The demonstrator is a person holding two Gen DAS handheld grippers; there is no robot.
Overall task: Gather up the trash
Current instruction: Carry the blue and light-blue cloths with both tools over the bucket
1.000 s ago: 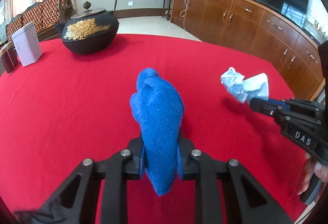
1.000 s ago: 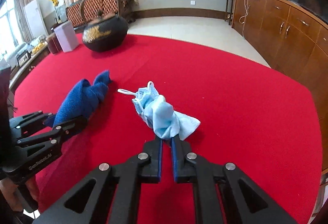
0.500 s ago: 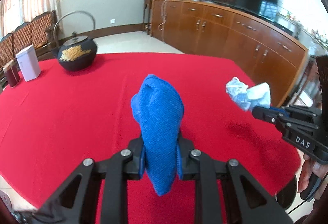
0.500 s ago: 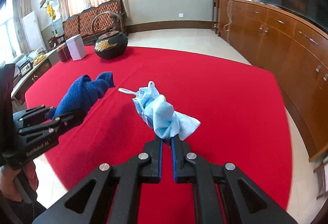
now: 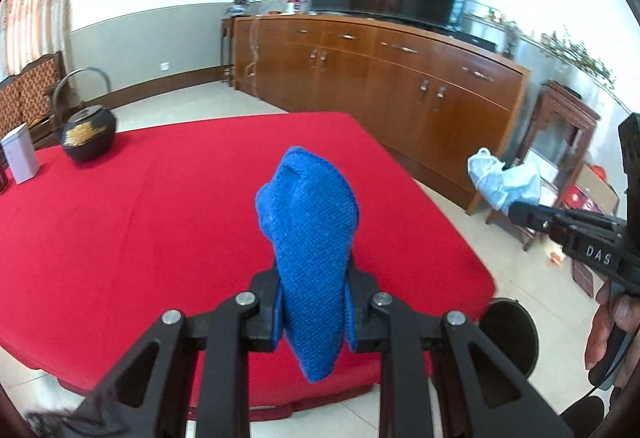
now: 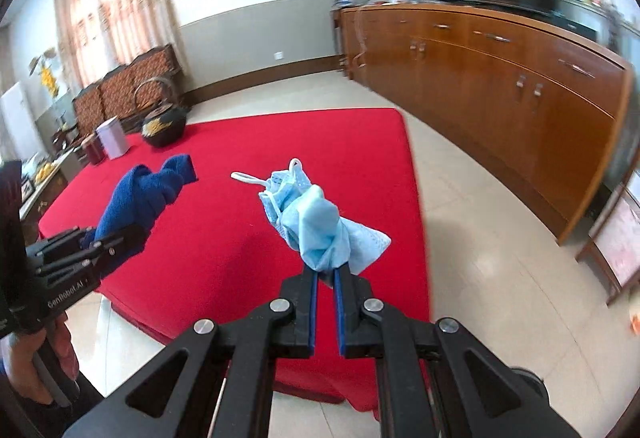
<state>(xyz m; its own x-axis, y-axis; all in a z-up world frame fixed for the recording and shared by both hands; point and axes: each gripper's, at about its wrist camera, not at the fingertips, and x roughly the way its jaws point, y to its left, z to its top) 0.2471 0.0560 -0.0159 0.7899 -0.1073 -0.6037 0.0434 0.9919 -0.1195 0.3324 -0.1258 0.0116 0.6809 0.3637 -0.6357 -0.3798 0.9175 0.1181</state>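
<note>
The left gripper (image 5: 313, 312) is clamped on a bunched blue cloth (image 5: 310, 238), held in the air above the near edge of the red table (image 5: 160, 205). The right gripper (image 6: 326, 292) is nearly closed, pinching a crumpled light-blue face mask (image 6: 316, 226) above the table's corner, near the wooden sideboard (image 6: 520, 93). A black teapot (image 5: 88, 133) stands at the table's far side, a white tin (image 5: 20, 153) beside it.

Blue knit cloth (image 5: 310, 250) was bunched upright, pinched btwn left jaws, its top poking fwd past them and bottom tip hanging below. Crumpled light-blue face mask (image 6: 316, 222) w/ white ear loop was clamped btwn right jaws, sticking out fwd.
</note>
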